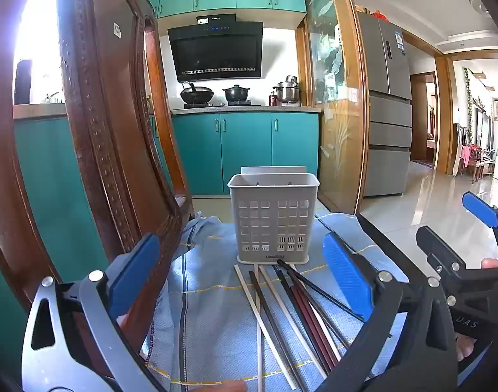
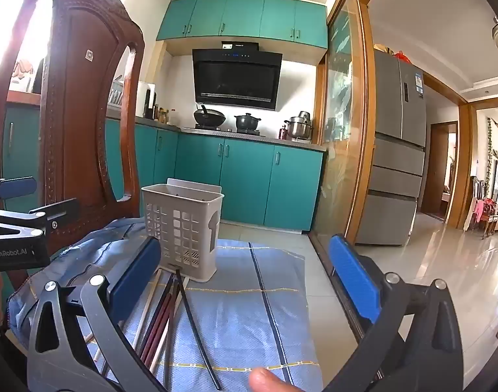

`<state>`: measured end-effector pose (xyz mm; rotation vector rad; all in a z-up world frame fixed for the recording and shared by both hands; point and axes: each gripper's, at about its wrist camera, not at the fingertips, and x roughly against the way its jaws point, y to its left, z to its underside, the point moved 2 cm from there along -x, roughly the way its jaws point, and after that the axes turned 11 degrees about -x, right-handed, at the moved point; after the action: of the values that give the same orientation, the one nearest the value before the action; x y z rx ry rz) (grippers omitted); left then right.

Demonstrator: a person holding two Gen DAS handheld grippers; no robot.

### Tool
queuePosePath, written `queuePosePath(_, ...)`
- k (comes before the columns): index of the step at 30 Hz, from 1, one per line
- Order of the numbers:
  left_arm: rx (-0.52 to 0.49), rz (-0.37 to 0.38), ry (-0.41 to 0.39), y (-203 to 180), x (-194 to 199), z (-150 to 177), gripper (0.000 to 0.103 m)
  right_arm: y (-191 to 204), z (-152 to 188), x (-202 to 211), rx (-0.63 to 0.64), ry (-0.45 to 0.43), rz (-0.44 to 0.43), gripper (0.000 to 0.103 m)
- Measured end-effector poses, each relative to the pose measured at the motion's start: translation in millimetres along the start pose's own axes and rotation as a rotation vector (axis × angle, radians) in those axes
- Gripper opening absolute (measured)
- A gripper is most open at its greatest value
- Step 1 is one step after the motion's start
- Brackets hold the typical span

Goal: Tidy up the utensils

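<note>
1. Utensil holder (image 1: 273,220): pale grey plastic, perforated walls, upright on the far middle of the cloth; nothing shows above its rim. In the right wrist view it stands left of centre (image 2: 182,225).
2. Chopsticks (image 1: 291,313): a loose bundle lying flat on the cloth, near side of the holder, far tips just beside or touching its base. Mixed colours: pale wood, dark brown, reddish, black. Some cross one another. In the right wrist view they lie at lower left (image 2: 170,317), partly behind the left finger of that gripper.
3. Cloth (image 1: 210,310): light blue with dark stripes and yellow lines, spread under holder and chopsticks, bunched at its far left.
4. Left gripper (image 1: 245,281): blue-padded jaws spread to their widest, nothing between the pads; it hangs above the chopsticks, tilted slightly down toward the holder.
5. Right gripper (image 2: 249,281): jaws likewise fully apart and holding nothing; to the right of the chopsticks, over bare cloth. Its body also shows at the right edge of the left wrist view.
6. Chair (image 1: 118,130): carved dark wood back, left of the cloth.
7. Background: teal kitchen cabinets (image 1: 245,150), black range hood (image 1: 216,52), pots on the counter, grey refrigerator (image 1: 387,107) at right.
</note>
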<state>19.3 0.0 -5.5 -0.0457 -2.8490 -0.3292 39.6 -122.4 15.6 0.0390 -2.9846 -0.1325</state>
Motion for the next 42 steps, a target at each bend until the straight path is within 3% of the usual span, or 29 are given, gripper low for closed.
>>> queuePosePath(42,-0.007,-0.002,0.004,3.3,0.5,5.8,0.100,1.5,-1.6,3.5,0.006,-0.004,-0.004,0.101)
